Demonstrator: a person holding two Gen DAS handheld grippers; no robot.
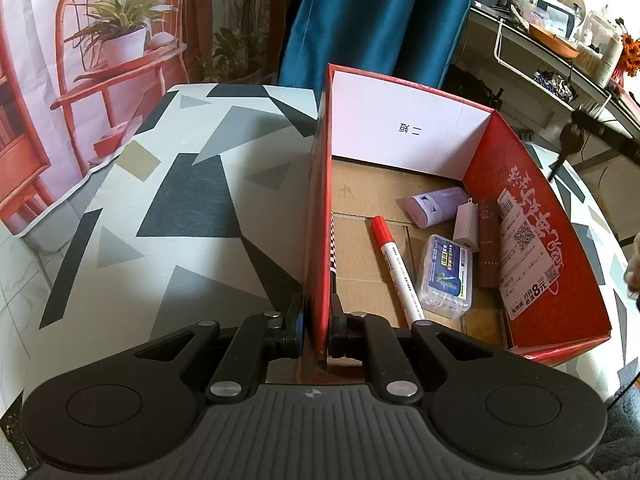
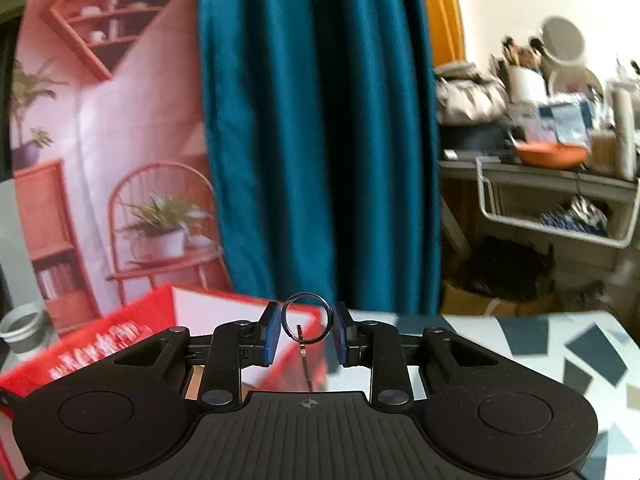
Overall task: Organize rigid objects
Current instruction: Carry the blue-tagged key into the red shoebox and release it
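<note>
left gripper (image 1: 317,330): clamped on the near-left wall of the red box (image 1: 560,240).
right gripper (image 2: 306,334): key ring (image 2: 306,317) pinched between the pads, held above the table; box seen at lower left.
box contents: red marker (image 1: 394,266), lilac case (image 1: 434,206), white charger (image 1: 466,222), clear blue-labelled case (image 1: 446,276), brown stick (image 1: 489,242), lying on the cardboard floor.
box support: patterned tablecloth (image 1: 180,200).

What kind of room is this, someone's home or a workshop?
Most likely a lived-in home: a teal curtain, a cluttered side shelf of household bits, and a table with a patterned cloth holding a red box.
</note>
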